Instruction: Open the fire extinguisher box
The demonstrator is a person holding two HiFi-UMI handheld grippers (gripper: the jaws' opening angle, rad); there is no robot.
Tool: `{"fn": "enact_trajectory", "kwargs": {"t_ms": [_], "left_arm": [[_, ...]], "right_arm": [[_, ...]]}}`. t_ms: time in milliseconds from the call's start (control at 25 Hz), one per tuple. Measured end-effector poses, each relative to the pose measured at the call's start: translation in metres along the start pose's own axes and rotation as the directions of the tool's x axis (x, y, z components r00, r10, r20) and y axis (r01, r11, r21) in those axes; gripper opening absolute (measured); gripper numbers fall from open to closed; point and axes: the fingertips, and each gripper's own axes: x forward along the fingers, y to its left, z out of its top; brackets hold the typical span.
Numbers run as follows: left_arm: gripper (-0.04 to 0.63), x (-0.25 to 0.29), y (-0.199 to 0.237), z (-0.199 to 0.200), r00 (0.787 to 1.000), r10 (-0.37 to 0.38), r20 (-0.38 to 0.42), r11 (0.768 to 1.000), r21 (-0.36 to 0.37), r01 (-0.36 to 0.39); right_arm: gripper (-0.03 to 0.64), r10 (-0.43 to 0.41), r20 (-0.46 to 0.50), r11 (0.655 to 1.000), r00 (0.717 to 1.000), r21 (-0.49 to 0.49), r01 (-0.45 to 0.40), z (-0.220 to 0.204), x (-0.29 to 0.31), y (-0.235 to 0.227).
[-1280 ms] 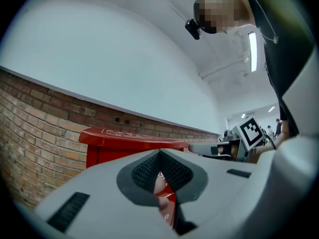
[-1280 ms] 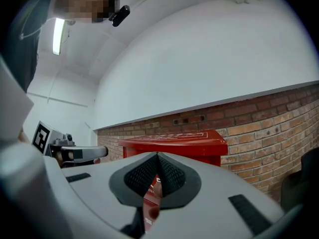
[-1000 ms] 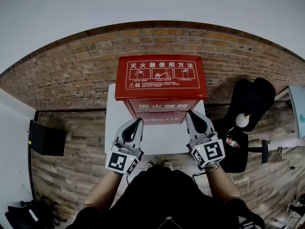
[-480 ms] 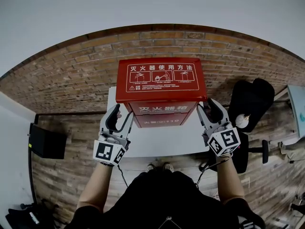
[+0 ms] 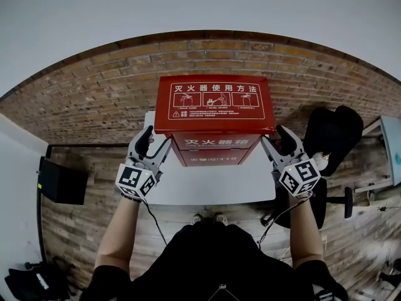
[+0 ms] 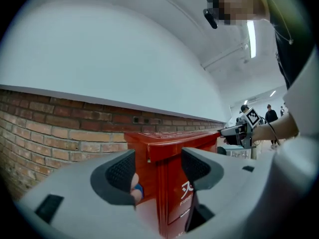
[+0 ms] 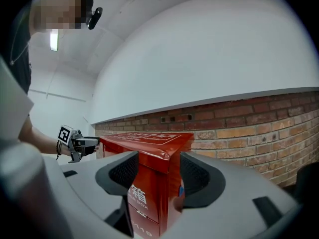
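Observation:
A red fire extinguisher box stands on a white table, its lid down and printed with white instructions. My left gripper sits at the lid's front left corner and my right gripper at its front right corner. Both sets of jaws are opening. In the left gripper view the box corner lines up between the left gripper's pads, which stand clear of it. The right gripper view shows the same: the red lid corner sits between the right gripper's spread pads, with no pad pressing on it.
The white table stands against a brick wall under a white wall. A black office chair is at the right. A black box rests on the wood floor at the left, and a dark bag lies at the bottom left.
Both grippers moved apart and forward, from in front of the box to the lid's two front corners. Their jaws went from shut to spread wide.

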Motion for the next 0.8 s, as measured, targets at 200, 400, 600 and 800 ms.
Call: {"fn": "enact_trajectory", "kwargs": {"t_ms": [200, 400, 600, 800], "left_arm": [[0.319, 0.0073, -0.002, 0.0015, 0.999, -0.033, 0.021, 0.999, -0.026, 0.034], [0.318, 0.0112, 0.0013, 0.0039, 0.999, -0.041, 0.03, 0.999, -0.023, 0.042], [0.316, 0.011, 0.0019, 0.0049, 0.998, -0.05, 0.036, 0.999, -0.02, 0.051], [0.308, 0.0103, 0.0018, 0.0049, 0.999, -0.048, 0.026, 0.999, -0.017, 0.048]], "right_arm": [[0.245, 0.018, 0.004, 0.999, 1.0, 0.05, -0.019, -0.0029, 0.0056, -0.005], [0.244, 0.023, 0.01, 0.998, 1.0, 0.066, -0.023, -0.0034, 0.009, -0.0062], [0.239, 0.033, 0.008, 0.998, 0.999, 0.055, -0.034, -0.0045, 0.0103, -0.0032], [0.224, 0.034, -0.014, 0.998, 0.999, 0.051, -0.033, -0.0047, 0.0098, -0.0028]]}}
